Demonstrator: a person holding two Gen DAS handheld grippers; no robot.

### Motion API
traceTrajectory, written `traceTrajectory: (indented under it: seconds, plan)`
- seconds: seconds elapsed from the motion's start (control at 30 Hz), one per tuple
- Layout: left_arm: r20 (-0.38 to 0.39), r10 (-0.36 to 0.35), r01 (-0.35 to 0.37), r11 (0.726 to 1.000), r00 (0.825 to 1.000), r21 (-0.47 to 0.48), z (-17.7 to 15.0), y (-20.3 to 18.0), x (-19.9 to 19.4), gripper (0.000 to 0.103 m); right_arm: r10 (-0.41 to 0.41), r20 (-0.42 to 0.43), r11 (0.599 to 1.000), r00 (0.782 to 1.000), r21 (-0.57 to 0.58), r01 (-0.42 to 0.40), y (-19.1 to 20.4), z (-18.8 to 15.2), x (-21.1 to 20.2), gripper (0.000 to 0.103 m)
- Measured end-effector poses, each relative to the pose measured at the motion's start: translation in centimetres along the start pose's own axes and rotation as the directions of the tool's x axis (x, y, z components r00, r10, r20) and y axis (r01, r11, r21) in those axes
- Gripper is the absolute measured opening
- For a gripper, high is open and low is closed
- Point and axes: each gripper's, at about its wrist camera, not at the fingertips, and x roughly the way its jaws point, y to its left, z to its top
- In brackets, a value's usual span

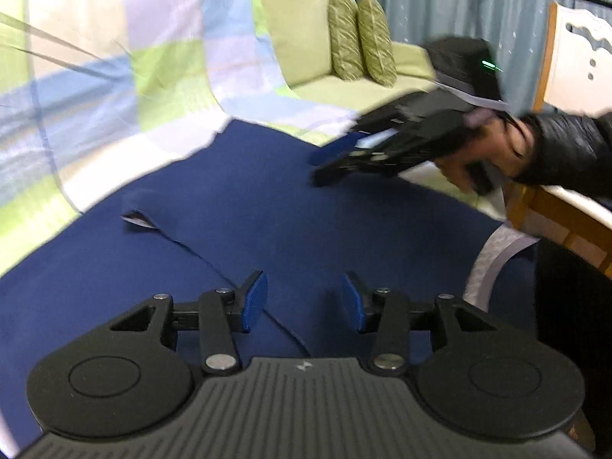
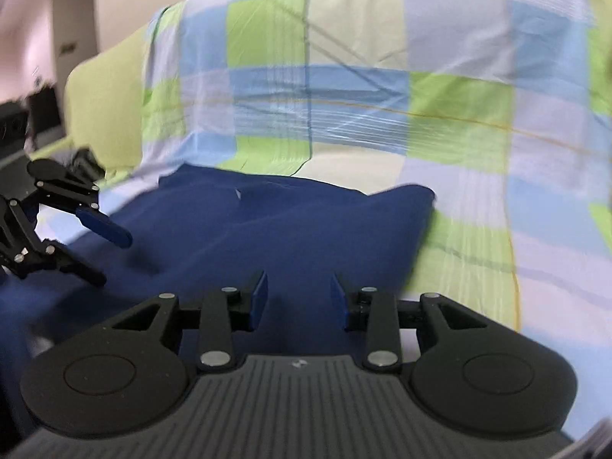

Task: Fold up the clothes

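A navy blue garment lies spread on a checked sheet; it also fills the middle of the right wrist view. A seam and a small pale tag show on it. My left gripper is open and empty just above the cloth. My right gripper is open and empty over the garment's near part. In the left wrist view the right gripper hovers over the far right edge of the garment, held by a hand. In the right wrist view the left gripper is at the left, jaws apart.
A blue, green and white checked sheet covers the surface and rises behind the garment. A green sofa with two patterned cushions stands at the back. A wooden chair and wooden frame edge are at the right.
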Motion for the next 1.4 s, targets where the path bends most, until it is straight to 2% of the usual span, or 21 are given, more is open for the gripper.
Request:
traceTrajectory:
  seconds: [0.13, 0.23, 0.33, 0.5, 0.6, 0.7, 0.83, 0.93, 1.03, 1.13, 1.23, 1.27, 1.37, 1.4]
  plan:
    - [-0.028, -0.033, 0.034, 0.999, 0.999, 0.025, -0.6, -0.7, 1.4, 0.049, -0.031, -0.055, 0.996, 0.998, -0.084, 0.026, -1.4, -0.6, 1.9, 0.026]
    - [-0.028, -0.035, 0.036, 0.999, 0.999, 0.026, -0.7, -1.2, 1.5, 0.049, -0.05, -0.061, 0.998, 0.997, -0.052, 0.047, -2.8, -1.0, 1.4, 0.027]
    - [-0.031, -0.035, 0.036, 0.998, 0.999, 0.056, -0.9, -2.2, 1.3, 0.049, -0.066, -0.032, 0.998, 0.997, -0.023, 0.065, -3.1, -0.2, 1.3, 0.027]
    - [-0.051, -0.016, 0.021, 0.995, 0.999, 0.093, -1.9, -4.7, 0.3, 0.049, -0.053, 0.018, 0.992, 0.998, -0.11, 0.054, -2.7, 2.9, 4.3, 0.027]
    - [-0.044, 0.0, 0.002, 0.999, 0.999, 0.051, -3.1, -5.0, -0.8, 0.049, -0.067, -0.03, 0.992, 0.997, -0.113, 0.063, -3.7, 3.2, 7.5, 0.027]
    - [-0.034, 0.013, -0.013, 1.0, 0.999, 0.001, -4.2, -5.0, -2.0, 0.049, -0.099, -0.021, 0.994, 0.995, -0.056, 0.098, -4.7, 3.1, 8.2, 0.027]
    - [0.007, 0.049, -0.048, 0.997, 0.999, -0.064, -5.0, -5.2, -4.2, 0.049, -0.153, -0.026, 0.987, 0.988, -0.044, 0.152, -4.0, 3.5, 8.0, 0.027]
    - [0.034, 0.099, -0.096, 0.992, 0.995, -0.082, -5.3, -5.3, -6.7, 0.05, -0.162, 0.022, 0.982, 0.987, -0.093, 0.163, -0.7, 4.6, 5.1, 0.027]
    - [0.031, 0.226, -0.223, 0.972, 0.974, -0.07, -6.9, -5.4, -11.0, 0.05, -0.131, 0.052, 0.982, 0.99, -0.128, 0.136, 3.1, 4.9, 2.2, 0.032]
    - [0.004, 0.348, -0.346, 0.934, 0.938, -0.094, -9.6, -4.7, -15.1, 0.053, -0.043, 0.06, 0.985, 0.997, -0.164, 0.052, 9.7, 4.3, -1.3, 0.038]
    - [-0.027, 0.454, -0.454, 0.882, 0.891, -0.127, -12.3, -3.8, -19.0, 0.055, 0.038, 0.053, 0.984, 0.998, -0.175, -0.028, 15.2, 3.3, -3.4, 0.043]
    - [-0.038, 0.484, -0.484, 0.864, 0.874, -0.139, -13.2, -3.5, -20.1, 0.055, 0.066, 0.045, 0.982, 0.997, -0.178, -0.057, 17.1, 2.9, -4.1, 0.043]
    - [-0.054, 0.539, -0.539, 0.821, 0.84, -0.188, -16.0, -2.9, -22.9, 0.055, 0.146, 0.0, 0.96, 0.989, -0.242, -0.142, 23.9, 1.2, -5.4, 0.044]
    - [-0.049, 0.543, -0.541, 0.817, 0.838, -0.202, -16.7, -2.8, -23.5, 0.055, 0.154, -0.01, 0.948, 0.988, -0.282, -0.15, 25.9, 0.6, -5.6, 0.044]
